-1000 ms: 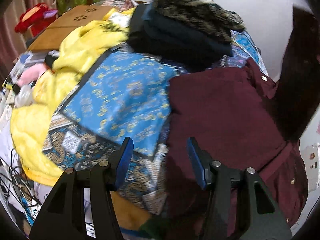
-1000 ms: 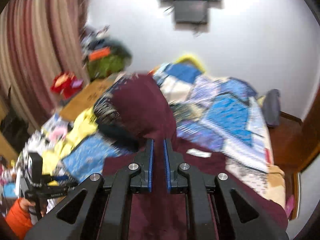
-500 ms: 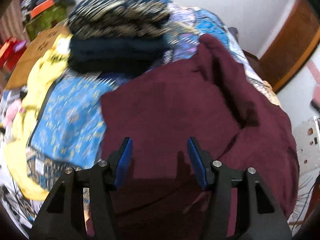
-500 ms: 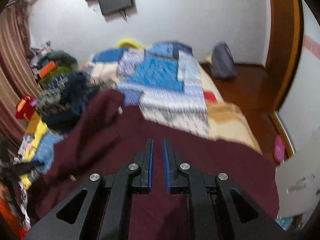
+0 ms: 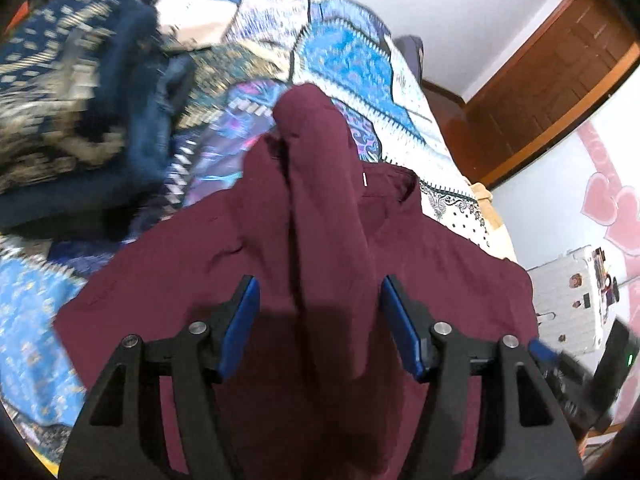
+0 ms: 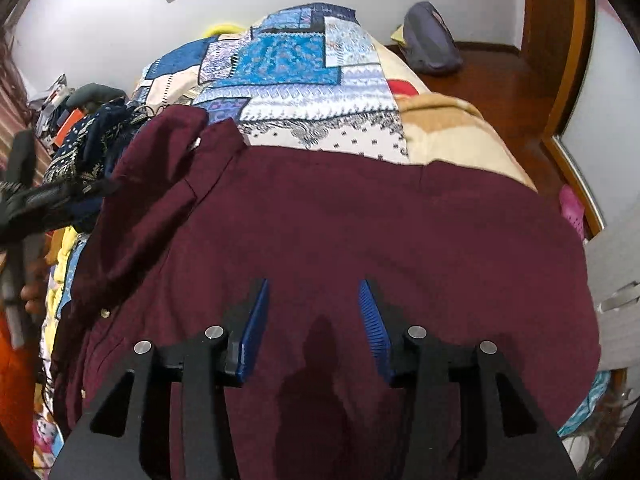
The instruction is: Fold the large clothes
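1. The right gripper (image 6: 312,320) hangs over the shirt (image 6: 360,240) with its blue pads (image 6: 252,332) apart; its jaws have just been opening, and nothing is between them but the flat maroon cloth below, which the pads do not press.
2. The left gripper (image 5: 318,320) also has its pads (image 5: 240,320) well apart, and its jaws have just been opening a little further. A long fold of the shirt (image 5: 328,208), seemingly a sleeve, runs up between the pads without either pad pressing it.
3. The shirt lies spread across the near end of the bed, reaching from the near edge up toward the middle. In the right wrist view its collar (image 6: 216,148) points to the far left, and a sleeve lies folded back along the left side of the body.
4. The bed wears a patchwork bedspread (image 6: 296,64) in blue and white, bare beyond the shirt up to the far end.
5. A pile of dark patterned clothes (image 5: 68,92) sits on the left side of the bed, just beside the shirt's shoulder.
6. Yellow cloth (image 6: 60,248) shows at the bed's left edge.
7. A grey bag (image 6: 430,40) lies on the wooden floor off the far right corner of the bed.
8. A white suitcase (image 5: 572,292) stands by the wall off the bed's right side.
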Motion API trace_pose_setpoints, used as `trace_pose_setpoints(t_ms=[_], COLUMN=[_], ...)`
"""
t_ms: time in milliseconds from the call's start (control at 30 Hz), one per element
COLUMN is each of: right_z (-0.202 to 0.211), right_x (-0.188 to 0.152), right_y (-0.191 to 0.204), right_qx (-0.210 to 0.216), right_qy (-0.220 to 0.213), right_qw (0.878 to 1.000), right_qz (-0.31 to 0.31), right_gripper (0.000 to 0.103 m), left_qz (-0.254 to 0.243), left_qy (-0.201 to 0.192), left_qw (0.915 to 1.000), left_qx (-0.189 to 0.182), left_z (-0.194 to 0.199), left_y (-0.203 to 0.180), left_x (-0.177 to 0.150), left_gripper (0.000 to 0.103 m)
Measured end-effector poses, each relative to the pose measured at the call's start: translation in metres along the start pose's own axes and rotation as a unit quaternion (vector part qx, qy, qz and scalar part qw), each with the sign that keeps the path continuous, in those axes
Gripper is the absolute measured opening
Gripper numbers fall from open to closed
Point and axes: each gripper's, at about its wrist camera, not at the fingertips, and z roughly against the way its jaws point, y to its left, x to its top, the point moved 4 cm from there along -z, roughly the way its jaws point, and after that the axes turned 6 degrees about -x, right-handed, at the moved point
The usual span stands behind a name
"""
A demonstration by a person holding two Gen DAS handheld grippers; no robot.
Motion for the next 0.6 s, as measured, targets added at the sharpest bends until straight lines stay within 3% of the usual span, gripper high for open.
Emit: trace_pose_setpoints(t_ms=[67, 133, 200, 267, 367, 467, 533, 600], right_z=[-0.002, -0.002, -0.001, -0.001, 0.003, 0.011, 0.015, 0.02], right_x=[-0.002, -0.004, -0.005, -0.006, -0.005, -0.004, -0.004, -0.005], right_y=[-0.005, -0.013, -0.021, -0.03, -0.039, -0.044, -0.045, -0.045], right_qx=[-0.006, -0.008, -0.012, -0.014, -0.018, -0.027, -0.028, -0.022], right_qy=[0.002, 0.001, -0.007, -0.008, -0.014, -0.026, -0.031, -0.033], right_qw=[1.0, 1.0, 1.0, 0.999, 0.999, 0.998, 0.998, 0.998], right_qz=[-0.005, -0.013, -0.023, -0.033, -0.045, -0.048, -0.05, -0.052], right_gripper=[0.043, 0.043, 0.043, 0.043, 0.043, 0.043, 0.043, 0.043], left_qz=[0.01, 0.014, 0.0, -0.034, -0.115, -0.19, -0.229, -0.249], left_qy=[0.013, 0.016, 0.011, -0.007, -0.049, -0.076, -0.074, -0.049], left_qw=[0.9999, 0.9998, 0.9999, 0.9992, 0.9906, 0.9756, 0.9675, 0.9654], left_qx=[0.001, -0.001, 0.0, 0.021, 0.055, 0.079, 0.078, 0.059], left_z=[-0.017, -0.026, -0.026, -0.02, -0.001, 0.011, 0.009, -0.001], left_y=[0.002, 0.002, -0.009, -0.024, -0.067, -0.114, -0.142, -0.161], left_x=[0.008, 0.014, 0.017, 0.018, 0.014, -0.004, -0.026, -0.05], left_gripper=[0.058, 0.044, 0.019, 0.011, 0.009, 0.008, 0.008, 0.008])
